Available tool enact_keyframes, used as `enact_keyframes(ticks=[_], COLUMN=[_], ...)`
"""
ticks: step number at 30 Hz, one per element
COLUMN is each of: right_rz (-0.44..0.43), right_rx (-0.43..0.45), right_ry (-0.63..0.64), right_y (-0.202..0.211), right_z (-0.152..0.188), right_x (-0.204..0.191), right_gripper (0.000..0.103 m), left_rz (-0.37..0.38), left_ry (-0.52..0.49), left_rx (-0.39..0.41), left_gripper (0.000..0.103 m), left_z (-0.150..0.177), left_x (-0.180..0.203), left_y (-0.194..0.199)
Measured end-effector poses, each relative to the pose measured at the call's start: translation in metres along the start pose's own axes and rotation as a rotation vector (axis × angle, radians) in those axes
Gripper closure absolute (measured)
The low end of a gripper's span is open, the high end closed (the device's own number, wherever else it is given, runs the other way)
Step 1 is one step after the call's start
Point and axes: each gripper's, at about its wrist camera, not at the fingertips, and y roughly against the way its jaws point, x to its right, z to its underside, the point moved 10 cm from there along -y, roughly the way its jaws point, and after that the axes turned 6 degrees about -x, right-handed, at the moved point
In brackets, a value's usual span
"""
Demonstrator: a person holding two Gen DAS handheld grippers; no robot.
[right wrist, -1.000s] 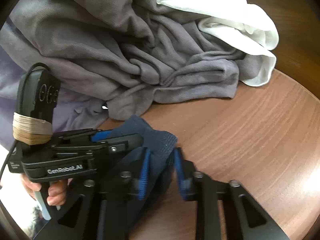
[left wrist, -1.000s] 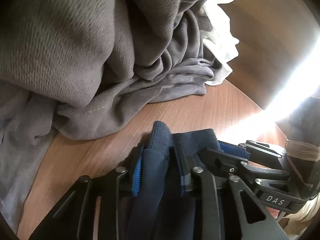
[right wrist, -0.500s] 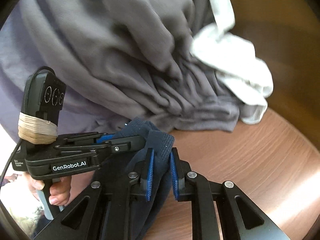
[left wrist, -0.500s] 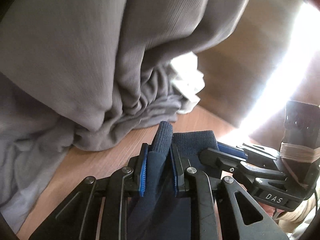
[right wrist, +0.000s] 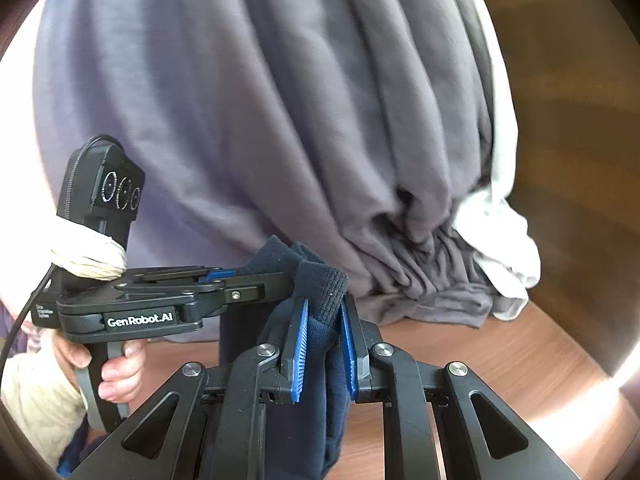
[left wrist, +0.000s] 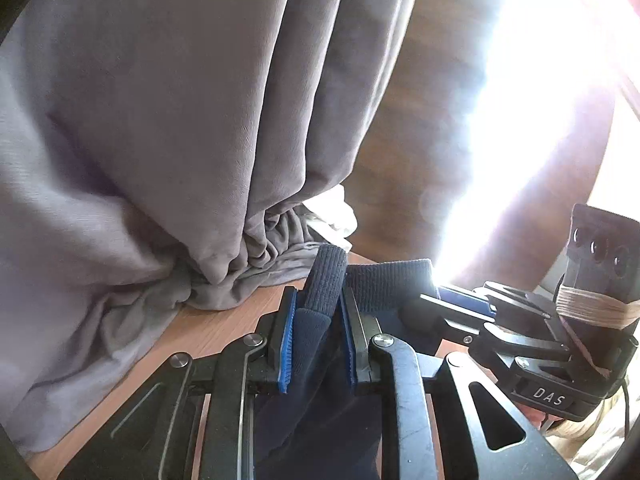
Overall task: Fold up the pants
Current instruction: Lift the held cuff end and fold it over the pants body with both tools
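Above the wooden counter [right wrist: 500, 356], the left hand-held gripper [left wrist: 318, 320] and the right hand-held gripper [right wrist: 323, 332] each pinched the ribbed edge of the navy pants [right wrist: 320, 288] between narrow blue pads, side by side. Behind them a grey cloth [left wrist: 180, 120] hung in folds, a white cloth [right wrist: 504, 236] against it.
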Motion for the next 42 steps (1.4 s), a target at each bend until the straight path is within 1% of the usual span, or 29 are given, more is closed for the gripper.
enact_keyframes(ticks=[5,10,17,18,22,30,37,42], right_rz=[0.008,0.015,0.012,0.013,0.01,-0.046,-0.106,-0.165], right_rx=[0.014,0.027,0.007,0.004,-0.017,-0.085,-0.165,-0.225], right_ry=[0.046,0.092,0.168,0.183,0.238,0.326,0.392,0.443], right_y=[0.022,0.04,0.057,0.058,0.062,0.063,0.06,0.064], right_z=[0.001,0.006,0.027,0.031,0.047,0.083,0.118,0.149], right_x=[-0.042,-0.08,-0.13,-0.138,-0.164,-0.207,-0.234,-0.253], right_gripper=[0.086,0.086,0.086,0.086,0.086,0.086,0.086,0.086], left_rz=[0.009,0.016,0.019,0.032,0.027,-0.046,-0.062,-0.116], left_ry=[-0.007,-0.015,0.021,0.021,0.06,0.097,0.163,0.172], left_rx=[0.026,0.044,0.06,0.06,0.063,0.044,-0.007,-0.05], left_gripper=[0.082,0.082,0.082,0.082,0.082,0.081,0.081,0.081], left_z=[0.014,0.037,0.077,0.082,0.107,0.16,0.204,0.236], left_x=[0.002,0.002,-0.007,-0.007,-0.016,-0.029,-0.04,-0.039], left_y=[0.042,0.084,0.118,0.12,0.134,0.157,0.163,0.173])
